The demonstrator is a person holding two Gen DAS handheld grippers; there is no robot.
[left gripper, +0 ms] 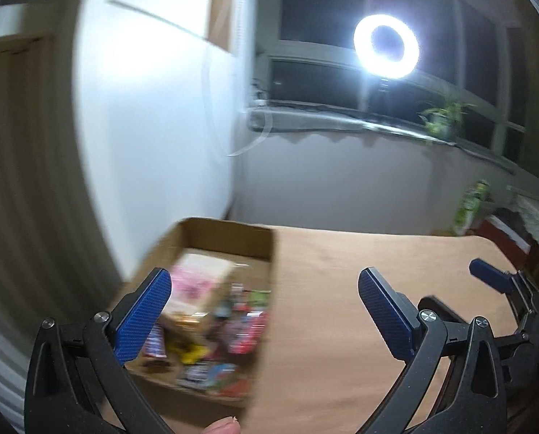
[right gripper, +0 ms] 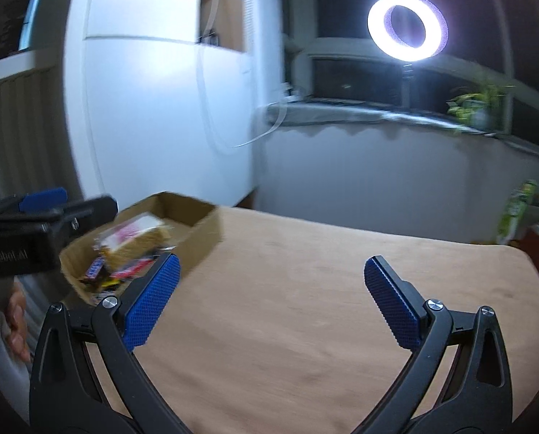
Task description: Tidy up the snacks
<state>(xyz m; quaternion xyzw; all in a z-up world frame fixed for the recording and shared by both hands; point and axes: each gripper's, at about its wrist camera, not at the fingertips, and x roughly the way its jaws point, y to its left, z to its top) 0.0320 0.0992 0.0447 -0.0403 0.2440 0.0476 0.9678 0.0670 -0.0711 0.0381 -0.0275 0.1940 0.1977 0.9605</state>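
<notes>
An open brown cardboard box (left gripper: pixel 229 233) sits at the far left corner of a table covered with a tan cloth (left gripper: pixel 359 289), close to a white wall panel (left gripper: pixel 153 126). The box is a shallow rectangle; its long axis runs from the near left edge of the table away toward the wall, so one short end faces the grippers and the other faces the back of the room. It lies flat with its opening upward. Inside lies a jumble of small wrapped snacks (left gripper: pixel 229 322) in red, green, yellow and blue wrappers, with a larger pink and white packet (left gripper: pixel 193 282) toward the far end. Motion blur smears the wrappers, so individual labels cannot be read in the left wrist view.

The left gripper (left gripper: pixel 265 311) has its black arms and blue textured pads spread wide, holding nothing; its left finger overlaps the near left part of the box in the picture, and whether it touches cannot be told. The right gripper (right gripper: pixel 271 298) is likewise spread wide and empty, above bare cloth to the right of the box (right gripper: pixel 197 224).

Behind the table a glowing white ring light (left gripper: pixel 387 47) stands before a dark window (left gripper: pixel 320 3), and a green potted plant (left gripper: pixel 443 115) rests on the sill
</notes>
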